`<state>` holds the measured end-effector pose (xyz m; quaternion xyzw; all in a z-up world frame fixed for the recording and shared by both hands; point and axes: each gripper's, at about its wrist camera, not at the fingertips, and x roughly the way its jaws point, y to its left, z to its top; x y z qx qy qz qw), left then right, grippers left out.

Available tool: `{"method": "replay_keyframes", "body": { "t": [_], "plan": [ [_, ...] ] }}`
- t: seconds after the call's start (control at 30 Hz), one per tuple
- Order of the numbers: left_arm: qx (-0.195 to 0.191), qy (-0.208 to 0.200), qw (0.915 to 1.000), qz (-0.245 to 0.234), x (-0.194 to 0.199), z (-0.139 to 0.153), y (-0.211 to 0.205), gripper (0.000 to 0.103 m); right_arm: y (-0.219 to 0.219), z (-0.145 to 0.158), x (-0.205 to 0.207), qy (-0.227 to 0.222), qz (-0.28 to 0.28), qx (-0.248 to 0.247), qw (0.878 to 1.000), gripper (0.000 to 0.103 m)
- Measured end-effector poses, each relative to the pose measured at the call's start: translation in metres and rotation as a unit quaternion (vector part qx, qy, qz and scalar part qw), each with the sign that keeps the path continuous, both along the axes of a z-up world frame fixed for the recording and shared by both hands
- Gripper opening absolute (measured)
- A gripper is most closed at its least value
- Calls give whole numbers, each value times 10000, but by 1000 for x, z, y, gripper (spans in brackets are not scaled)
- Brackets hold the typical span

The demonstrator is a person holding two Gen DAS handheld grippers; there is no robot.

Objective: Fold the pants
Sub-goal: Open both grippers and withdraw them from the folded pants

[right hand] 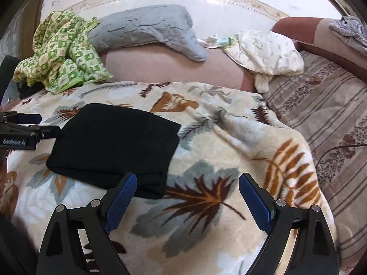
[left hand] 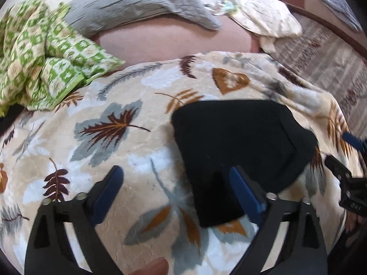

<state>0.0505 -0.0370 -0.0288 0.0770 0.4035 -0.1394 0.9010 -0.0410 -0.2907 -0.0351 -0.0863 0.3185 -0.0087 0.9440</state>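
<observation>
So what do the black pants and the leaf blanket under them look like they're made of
The black pants look like a soft matte knit, maybe fleece or jersey: no sheen, thick rounded fold edges, though the dark cloth hides the weave. The leaf blanket looks like plush fleece: a fuzzy pile with a slight shine and embossed ripples.

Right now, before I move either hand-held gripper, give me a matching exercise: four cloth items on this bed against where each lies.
1. folded black pants
2. green checked cloth
3. grey quilted pillow
4. cream printed cloth

A. far right, by the striped cover
B. against the back wall
C. crumpled, far left
D. flat on the leaf-patterned blanket

Pairs: 1-D, 2-C, 3-B, 4-A
</observation>
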Motion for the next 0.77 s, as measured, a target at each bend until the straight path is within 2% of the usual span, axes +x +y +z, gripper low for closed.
{"method": "replay_keyframes", "body": {
  "t": [0.13, 0.27, 0.47, 0.53, 0.67, 0.77],
  "plan": [
    [127, -52, 9996, -241, -15, 7, -12, 103, 12, 5, -4, -163, 158, -4, 9997, 91],
    [136, -92, 9999, -51, -24, 18, -14, 103, 19, 15, -9, -439, 282, 59, 9986, 91],
    [-600, 161, 9981, 9, -34, 20, -6, 103, 17, 23, -14, -531, 332, 175, 9979, 91],
    [-877, 100, 9959, -190, -42, 19, -9, 103, 17, 22, -14, -486, 346, 190, 9980, 91],
    [-791, -15, 9958, -451, -54, 17, -25, 103, 20, 20, -15, -436, 397, 63, 9982, 91],
    [-567, -65, 9978, -326, -54, 15, -31, 103, 20, 19, -15, -406, 390, 19, 9984, 91]
  ]
}}
